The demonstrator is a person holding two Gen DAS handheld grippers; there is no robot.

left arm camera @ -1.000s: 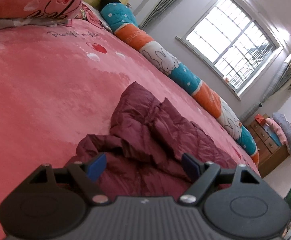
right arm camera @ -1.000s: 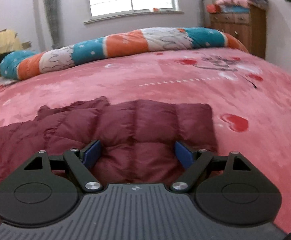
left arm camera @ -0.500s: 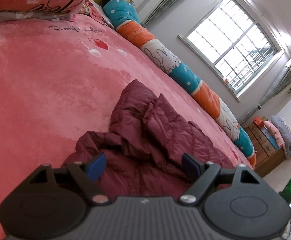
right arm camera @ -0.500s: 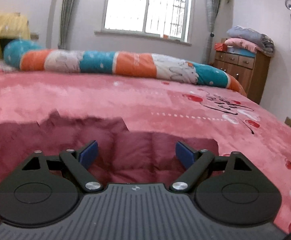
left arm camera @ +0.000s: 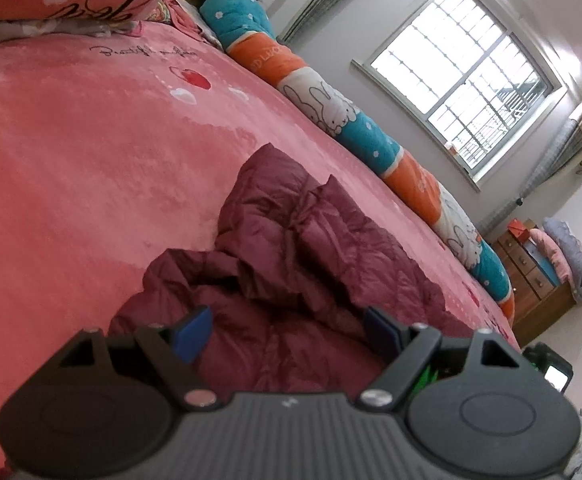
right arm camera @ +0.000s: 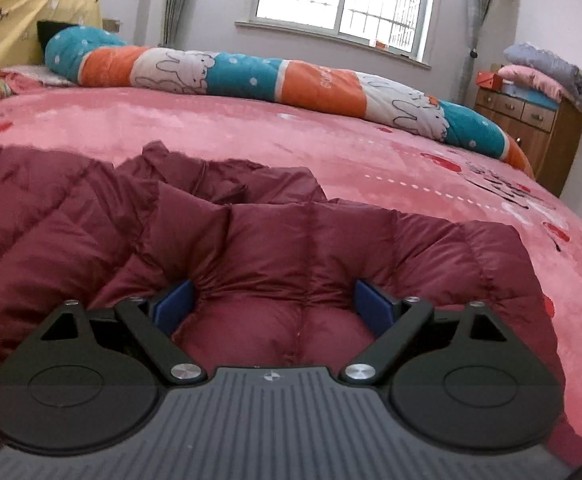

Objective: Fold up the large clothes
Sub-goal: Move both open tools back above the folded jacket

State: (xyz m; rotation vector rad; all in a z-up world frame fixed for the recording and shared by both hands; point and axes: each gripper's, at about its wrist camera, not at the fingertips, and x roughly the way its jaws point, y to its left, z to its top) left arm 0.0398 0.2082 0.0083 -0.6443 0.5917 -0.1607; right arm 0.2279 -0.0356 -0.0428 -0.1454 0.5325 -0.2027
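Maroon quilted jacket (right arm camera: 299,240): crumpled on pink bed (left arm camera: 71,168), long axis roughly parallel to striped bolster (right arm camera: 251,76) beyond it. Left gripper (left arm camera: 285,330): wide open, empty, above jacket. Right gripper (right arm camera: 273,300): spread wide; pads possibly touching padding.

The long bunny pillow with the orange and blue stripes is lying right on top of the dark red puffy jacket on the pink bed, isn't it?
Not quite. The long bunny pillow with orange and blue stripes lies along the far edge of the pink bed, apart from the dark red puffy jacket, with bare blanket between them. The right wrist view shows this.
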